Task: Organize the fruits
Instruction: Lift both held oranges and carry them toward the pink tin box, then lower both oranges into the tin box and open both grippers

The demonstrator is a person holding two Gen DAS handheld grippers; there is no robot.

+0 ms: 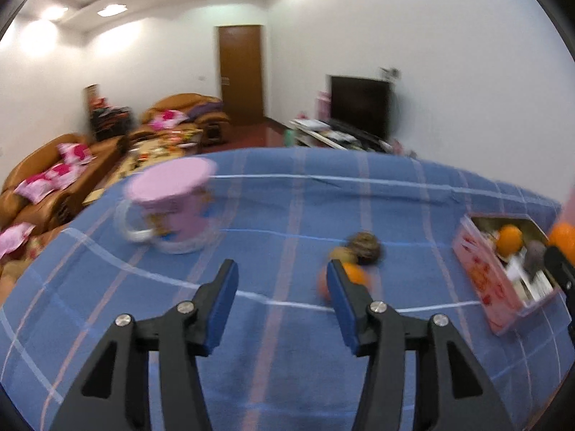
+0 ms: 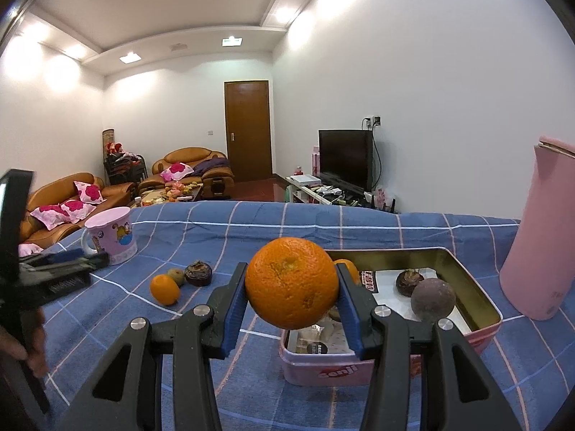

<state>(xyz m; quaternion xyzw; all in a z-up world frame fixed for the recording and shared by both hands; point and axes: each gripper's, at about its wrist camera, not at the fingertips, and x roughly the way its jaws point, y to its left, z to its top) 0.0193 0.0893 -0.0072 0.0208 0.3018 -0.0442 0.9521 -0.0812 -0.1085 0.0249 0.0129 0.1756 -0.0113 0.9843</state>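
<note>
Two grippers angled downward, right gripper (image 2: 291, 287) jaws clamped on orange (image 2: 291, 282), left gripper (image 1: 284, 273) jaws apart, empty.

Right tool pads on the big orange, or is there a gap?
Touching. The right wrist view shows the right tool with both blue pads pressed against the sides of the orange, which hangs clear of the pink tin below.

Bright ceiling lights, left view motion-blurred, fisheye edges
</note>
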